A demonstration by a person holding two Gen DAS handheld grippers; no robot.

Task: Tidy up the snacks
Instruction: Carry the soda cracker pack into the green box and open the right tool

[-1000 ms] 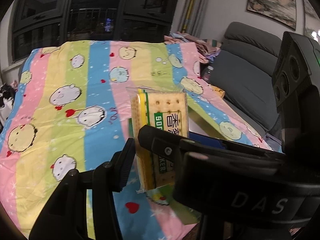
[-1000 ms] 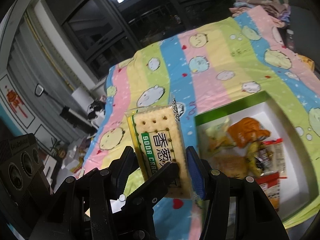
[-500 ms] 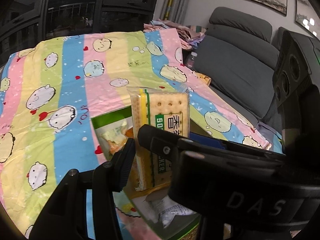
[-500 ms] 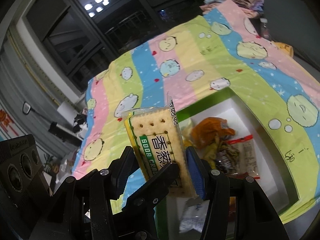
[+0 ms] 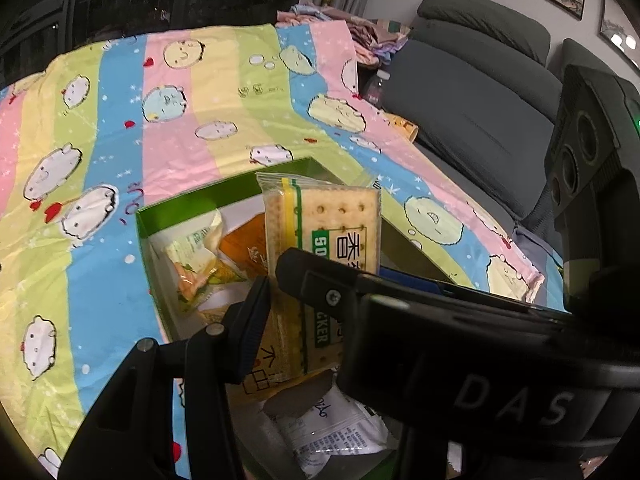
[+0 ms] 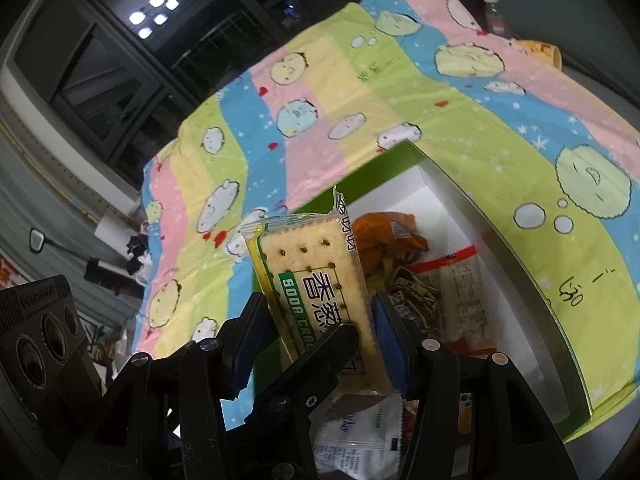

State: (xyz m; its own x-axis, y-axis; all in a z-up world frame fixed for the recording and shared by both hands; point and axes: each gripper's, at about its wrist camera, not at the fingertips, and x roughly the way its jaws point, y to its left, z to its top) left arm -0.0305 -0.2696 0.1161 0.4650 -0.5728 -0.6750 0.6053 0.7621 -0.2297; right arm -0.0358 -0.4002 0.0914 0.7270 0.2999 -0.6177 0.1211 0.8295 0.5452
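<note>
Cracker pack has dropped over the green-rimmed white box (image 6: 472,200) of snacks; I'm clamping the clear-wrapped soda cracker pack (image 6: 316,280) in both grippers (image 6: 316,320) (image 5: 280,280), unreleased.

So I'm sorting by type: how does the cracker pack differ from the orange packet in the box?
The cracker pack is flat, rectangular and held upright; the orange packet is crumpled and lies in the box. The pack shows pale crackers with a green label; the packet is plain orange. Both are sealed snacks.

A clear-wrapped soda cracker pack (image 6: 316,280) stands upright, held above the green-rimmed white box (image 6: 500,240) of mixed snack packets (image 6: 452,292).
</note>
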